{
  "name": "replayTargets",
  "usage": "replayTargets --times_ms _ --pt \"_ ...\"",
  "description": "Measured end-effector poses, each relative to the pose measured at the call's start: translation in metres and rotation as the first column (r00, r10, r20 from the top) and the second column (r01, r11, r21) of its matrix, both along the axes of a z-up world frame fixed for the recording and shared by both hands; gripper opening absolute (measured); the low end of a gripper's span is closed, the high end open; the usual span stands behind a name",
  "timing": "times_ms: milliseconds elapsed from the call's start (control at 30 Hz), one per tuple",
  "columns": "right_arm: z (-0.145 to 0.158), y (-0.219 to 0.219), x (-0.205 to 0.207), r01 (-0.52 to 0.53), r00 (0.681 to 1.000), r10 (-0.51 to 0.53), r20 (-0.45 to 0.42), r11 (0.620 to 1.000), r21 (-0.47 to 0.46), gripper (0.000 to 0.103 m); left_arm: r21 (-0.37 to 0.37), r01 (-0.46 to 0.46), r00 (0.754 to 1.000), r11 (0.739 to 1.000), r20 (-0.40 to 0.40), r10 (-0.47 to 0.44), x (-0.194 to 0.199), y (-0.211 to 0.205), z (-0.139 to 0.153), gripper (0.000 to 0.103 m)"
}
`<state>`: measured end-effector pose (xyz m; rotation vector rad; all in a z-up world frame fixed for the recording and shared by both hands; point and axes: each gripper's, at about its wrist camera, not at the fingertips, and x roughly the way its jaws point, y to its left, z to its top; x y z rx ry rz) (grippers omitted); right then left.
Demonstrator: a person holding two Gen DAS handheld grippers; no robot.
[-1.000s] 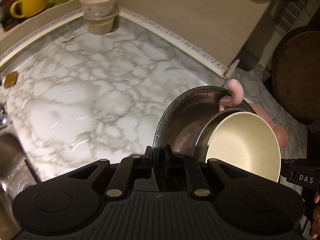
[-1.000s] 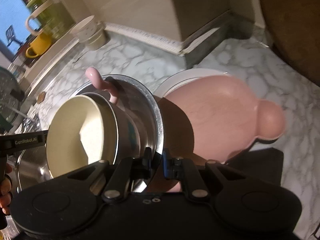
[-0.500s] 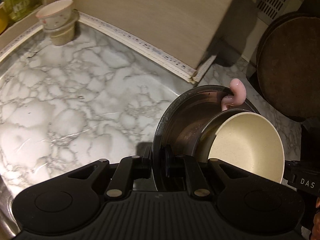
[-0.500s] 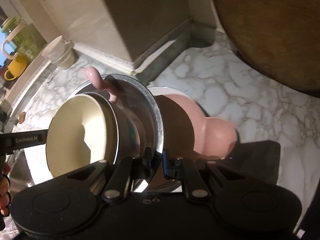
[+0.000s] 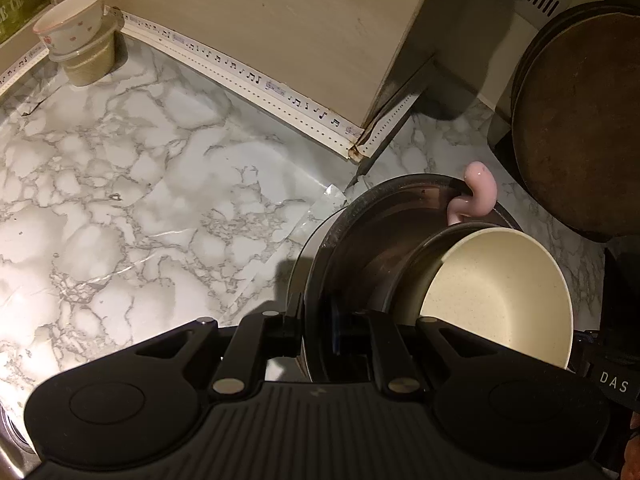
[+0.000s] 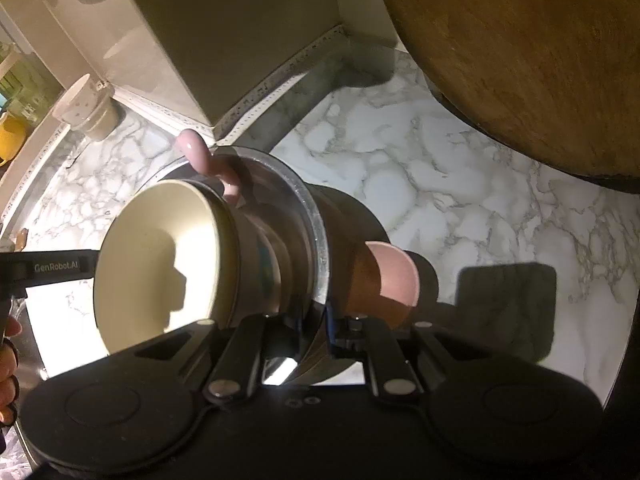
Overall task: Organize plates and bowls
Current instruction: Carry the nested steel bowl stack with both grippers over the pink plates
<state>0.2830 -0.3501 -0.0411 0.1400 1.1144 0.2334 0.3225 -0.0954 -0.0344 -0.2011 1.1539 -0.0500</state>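
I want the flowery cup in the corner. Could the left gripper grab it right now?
Probably not: the left gripper is shut on the steel bowl's rim, so it isn't free. The counter toward the flowery cup looks clear.

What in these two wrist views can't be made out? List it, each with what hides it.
- Left wrist view: pink dish, only a curl shows past the steel bowl.
- Right wrist view: pink dish underside, covered by the steel bowl.
- Both views: finger contact on the steel rim, masked by the gripper bodies.

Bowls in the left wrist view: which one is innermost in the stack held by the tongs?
The cream bowl. It nests inside the steel bowl, whose rim both tongs clamp. The floral bowl sits apart, atop a cup in the far corner.
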Motion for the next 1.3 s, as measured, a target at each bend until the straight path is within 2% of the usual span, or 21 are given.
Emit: replayTargets --times_ms 433,867,1000,1300 --pt "-0.012 -0.004 0.006 -0.005 1.0 0.004 -0.028 1.0 -0.009 0.012 -0.006 -0.005 0.999 1.0 -0.032 0.005 0.007 -0.005 -0.017 0.012" --pt "-0.013 -0.005 0.008 -0.005 0.999 0.005 -0.034 1.0 0.004 0.013 -0.021 -0.007 1.0 1.0 -0.025 0.006 0.009 -0.002 -0.022 0.013" --pt "-0.014 -0.005 0.009 -0.012 0.999 0.012 -0.04 1.0 0.014 0.018 -0.026 0.006 1.0 1.0 -0.012 -0.007 0.008 -0.001 -0.023 0.013" --pt "-0.015 -0.002 0.008 -0.007 0.999 0.007 -0.04 1.0 0.01 0.023 -0.038 -0.002 1.0 0.999 -0.012 0.001 0.008 0.0 -0.023 0.013"
